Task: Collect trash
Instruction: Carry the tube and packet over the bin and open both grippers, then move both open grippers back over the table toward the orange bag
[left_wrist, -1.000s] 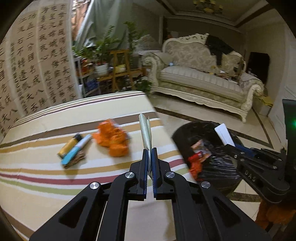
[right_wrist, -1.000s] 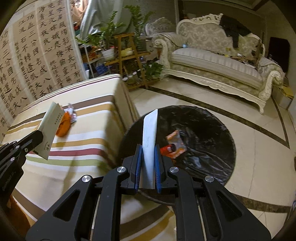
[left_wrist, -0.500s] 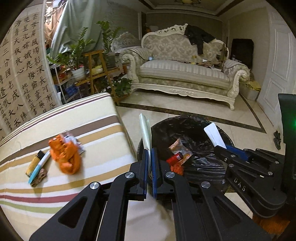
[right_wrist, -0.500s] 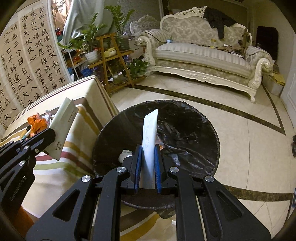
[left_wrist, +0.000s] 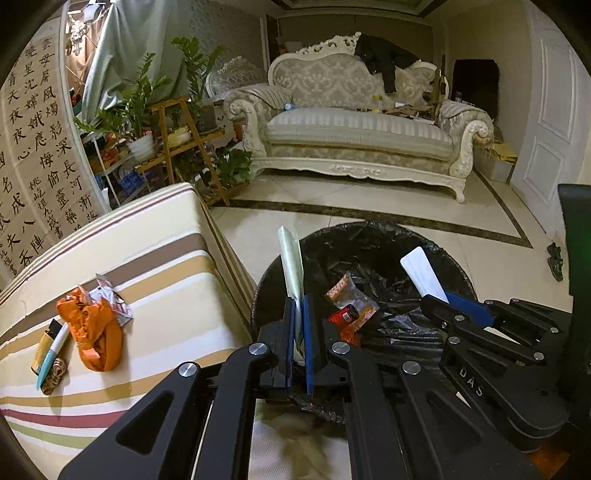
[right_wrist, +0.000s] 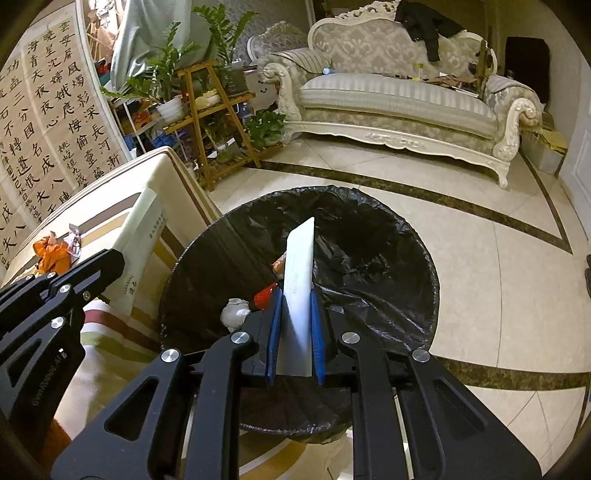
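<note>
My left gripper (left_wrist: 298, 306) is shut on a flat pale green packet (left_wrist: 291, 264), held edge-on at the near rim of the black-lined trash bin (left_wrist: 458, 273). My right gripper (right_wrist: 295, 299) is shut on a flat white packet (right_wrist: 300, 273) and holds it over the open bin (right_wrist: 388, 236). The bin holds orange and red wrappers (left_wrist: 349, 301) and a white crumpled wad (right_wrist: 234, 313). On the striped table (left_wrist: 155, 266) lie orange crumpled plastic (left_wrist: 92, 328), a foil wrapper (left_wrist: 110, 299), a yellow lighter (left_wrist: 44, 345) and a blue pen (left_wrist: 53, 354).
The bin stands on the tiled floor (right_wrist: 498, 258) against the table's right edge. A cream sofa (left_wrist: 358, 129) stands at the back, a wooden plant shelf (left_wrist: 177, 140) at the back left. A calligraphy hanging (left_wrist: 33, 158) covers the left wall.
Both grippers have swung right from over the table to over the bin, each still holding its packet. The table's trash has slid to the left of the view.
</note>
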